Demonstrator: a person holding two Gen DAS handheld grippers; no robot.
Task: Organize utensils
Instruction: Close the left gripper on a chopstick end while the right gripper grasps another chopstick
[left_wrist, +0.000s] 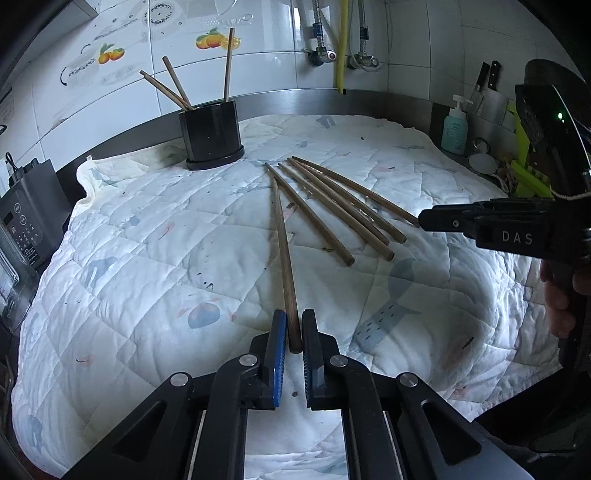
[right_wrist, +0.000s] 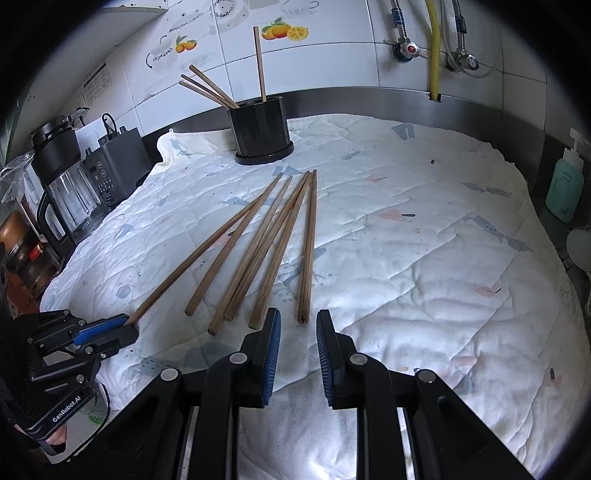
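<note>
We see loose chopsticks (right_wrist: 258, 254) fanned on the quilted cloth (right_wrist: 424, 258), near ends toward us, bare cloth open to their right. The black holder (right_wrist: 260, 129) stands behind, near the cloth's back edge. Left gripper (left_wrist: 293, 341) is clamped on the leftmost chopstick (left_wrist: 282, 251). Right gripper (right_wrist: 298, 332) stands slightly apart, gripping nothing.

a quilted cloth (right_wrist: 424, 229) is spread over the worktop; a blender (right_wrist: 68, 192), seemingly, is stood at its edge, a soap bottle (left_wrist: 455, 127) opposite.
</note>
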